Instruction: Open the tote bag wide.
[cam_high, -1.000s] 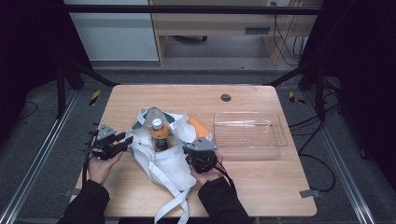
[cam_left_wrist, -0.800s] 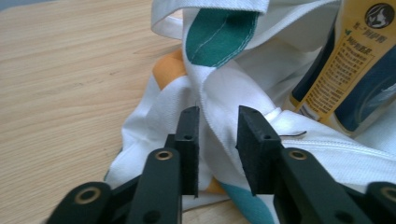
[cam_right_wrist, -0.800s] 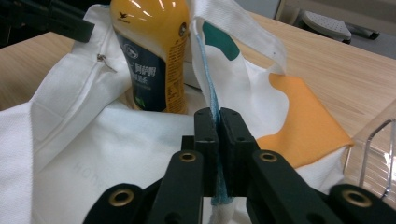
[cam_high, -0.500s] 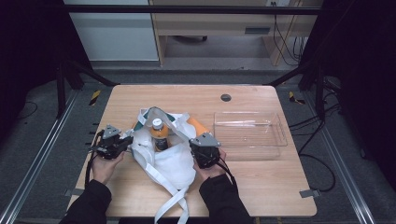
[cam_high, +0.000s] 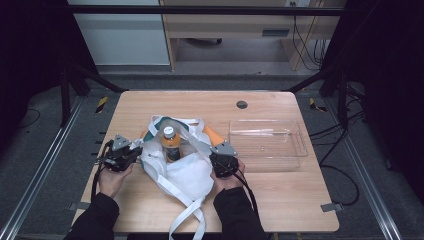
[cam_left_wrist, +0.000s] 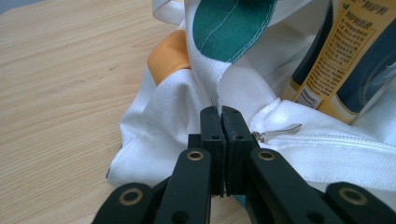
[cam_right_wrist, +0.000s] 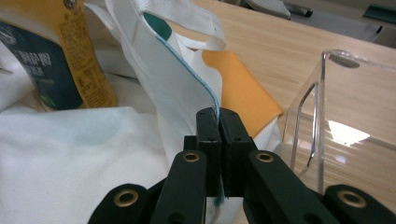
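Note:
A white cloth bag with green and orange patches lies on the wooden table. A bottle with an orange and dark blue label stands upright in its open mouth. My left gripper is shut on the bag's left edge, just beside a zipper pull. My right gripper is shut on the bag's right edge. The bottle's label rises close to the right of the left jaws, and the bottle's label stands left of the right jaws.
A clear plastic tray sits right of the bag, its wall close beside my right gripper. The bag's long white straps trail toward the near table edge. A small round hole marks the far side of the table.
Both grippers have moved inward to the bag's edges and are pinching the cloth on either side of the bottle; the bag's mouth is held up around it.

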